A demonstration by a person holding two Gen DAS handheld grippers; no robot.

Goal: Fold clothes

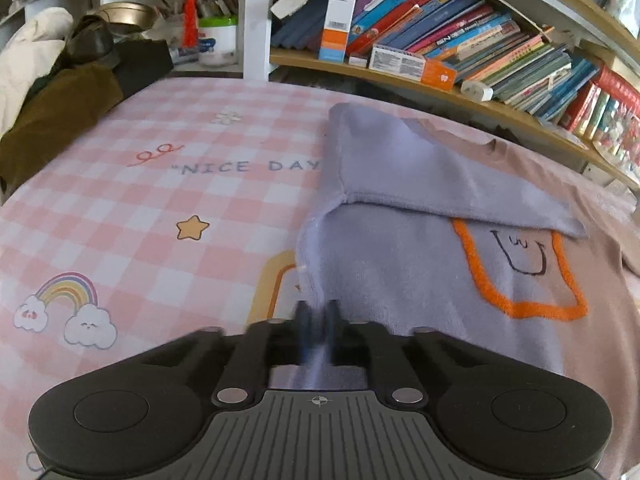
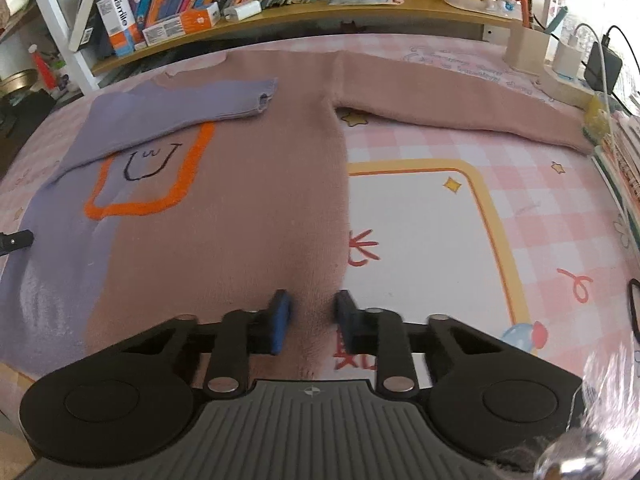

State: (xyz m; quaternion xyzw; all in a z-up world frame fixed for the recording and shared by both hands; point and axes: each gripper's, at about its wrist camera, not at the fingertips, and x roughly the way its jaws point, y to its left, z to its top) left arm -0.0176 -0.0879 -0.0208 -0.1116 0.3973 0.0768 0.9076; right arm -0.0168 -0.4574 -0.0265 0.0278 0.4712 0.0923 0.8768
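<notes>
A sweater [image 2: 240, 200], half lilac and half dusty pink with an orange outline and a drawn face, lies flat on the pink checked sheet [image 2: 440, 220]. Its lilac sleeve [image 2: 180, 108] is folded across the chest, and the pink sleeve [image 2: 460, 100] stretches out to the right. In the left wrist view my left gripper [image 1: 318, 320] is shut on the lilac side edge of the sweater [image 1: 400, 280] near the hem, slightly blurred. My right gripper [image 2: 312, 316] is open, its fingers either side of the pink side edge near the hem. The folded lilac sleeve [image 1: 400, 172] lies ahead of the left gripper.
A bookshelf [image 2: 280, 8] full of books and boxes runs along the far edge of the bed. A pile of dark and cream clothes [image 1: 60, 92] sits at the far left. A beige box [image 2: 524, 48], chargers and cables stand at the far right.
</notes>
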